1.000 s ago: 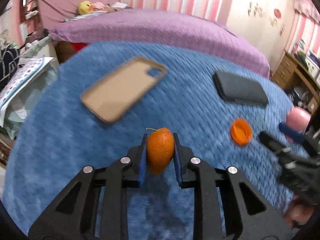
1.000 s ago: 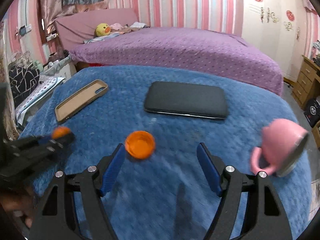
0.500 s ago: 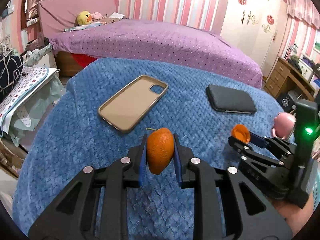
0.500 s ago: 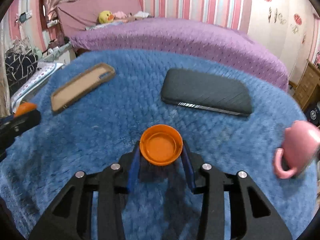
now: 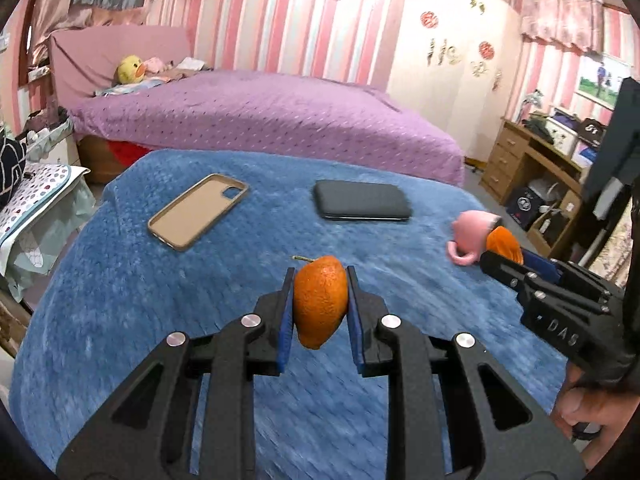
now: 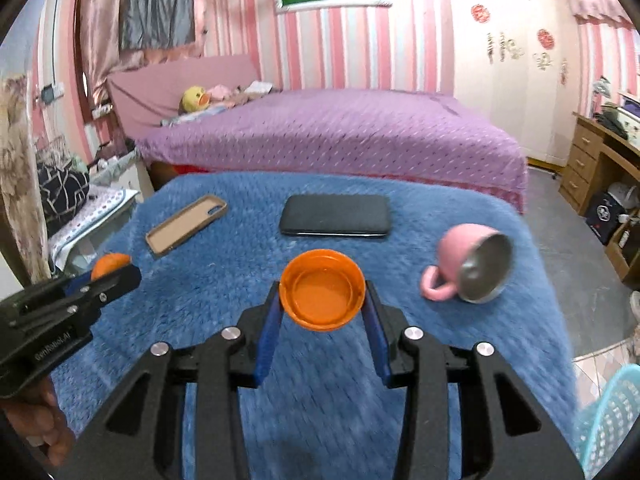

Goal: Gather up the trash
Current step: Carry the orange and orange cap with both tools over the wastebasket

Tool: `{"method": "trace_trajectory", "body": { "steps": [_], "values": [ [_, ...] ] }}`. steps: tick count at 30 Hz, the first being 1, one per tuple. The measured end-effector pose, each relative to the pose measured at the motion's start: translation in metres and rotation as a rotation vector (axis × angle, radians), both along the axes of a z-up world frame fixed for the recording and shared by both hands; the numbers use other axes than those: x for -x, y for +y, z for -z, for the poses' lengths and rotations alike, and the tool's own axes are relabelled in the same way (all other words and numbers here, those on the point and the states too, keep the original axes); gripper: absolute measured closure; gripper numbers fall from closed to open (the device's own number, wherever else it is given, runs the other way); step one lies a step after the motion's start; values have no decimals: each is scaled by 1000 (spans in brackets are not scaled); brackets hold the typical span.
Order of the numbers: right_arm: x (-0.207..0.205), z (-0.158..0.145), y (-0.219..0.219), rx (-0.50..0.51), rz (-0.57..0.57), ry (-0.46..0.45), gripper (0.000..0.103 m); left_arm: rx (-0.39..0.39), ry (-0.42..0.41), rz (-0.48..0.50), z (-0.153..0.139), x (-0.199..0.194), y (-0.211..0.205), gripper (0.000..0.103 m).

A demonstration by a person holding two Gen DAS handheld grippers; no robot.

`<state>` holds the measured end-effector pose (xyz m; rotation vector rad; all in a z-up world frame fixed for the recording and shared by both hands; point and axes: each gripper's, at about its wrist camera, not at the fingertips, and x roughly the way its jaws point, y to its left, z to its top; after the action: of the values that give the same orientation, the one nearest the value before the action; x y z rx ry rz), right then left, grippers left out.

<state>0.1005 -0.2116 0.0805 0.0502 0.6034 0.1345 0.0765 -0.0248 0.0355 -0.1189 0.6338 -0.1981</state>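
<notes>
I'm holding the left tongs (image 5: 320, 312) clamped on soft orange peel (image 5: 320, 300) and the right tongs (image 6: 322, 312) clamped across a light, stiff cap (image 6: 322, 295) (rim-gripped), both lifted above the bench (image 5: 120, 280).

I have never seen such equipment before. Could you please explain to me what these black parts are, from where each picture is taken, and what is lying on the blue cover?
The black parts are two hand-held grippers; a person squeezes one in each hand. Each carries a camera looking forward along its two fingers, so each picture shows its own gripper from behind.

In the left camera's picture, the left gripper is shut on a piece of orange peel. In the right camera's picture, the right gripper is shut on an orange cap, held open side up.

On the blue blanket lie a tan phone case, a dark phone and a pink mug tipped on its side. A light blue basket shows at the lower right edge.
</notes>
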Motion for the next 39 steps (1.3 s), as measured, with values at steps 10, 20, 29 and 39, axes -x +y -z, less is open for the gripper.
{"method": "trace_trajectory", "body": {
  "steps": [10, 20, 29, 39],
  "values": [
    [89, -35, -88, 22, 108, -84, 64, 13, -66, 123, -20, 64, -72, 81],
    [122, -49, -205, 56, 299, -107, 64, 43, -121, 278, -42, 76, -166, 81],
    [157, -53, -291, 14, 465, -130, 64, 53, -103, 448, -39, 88, -289, 81],
    [185, -49, -357, -37, 575, -140, 64, 31, -77, 611, -24, 113, -390, 81]
  ]
}}
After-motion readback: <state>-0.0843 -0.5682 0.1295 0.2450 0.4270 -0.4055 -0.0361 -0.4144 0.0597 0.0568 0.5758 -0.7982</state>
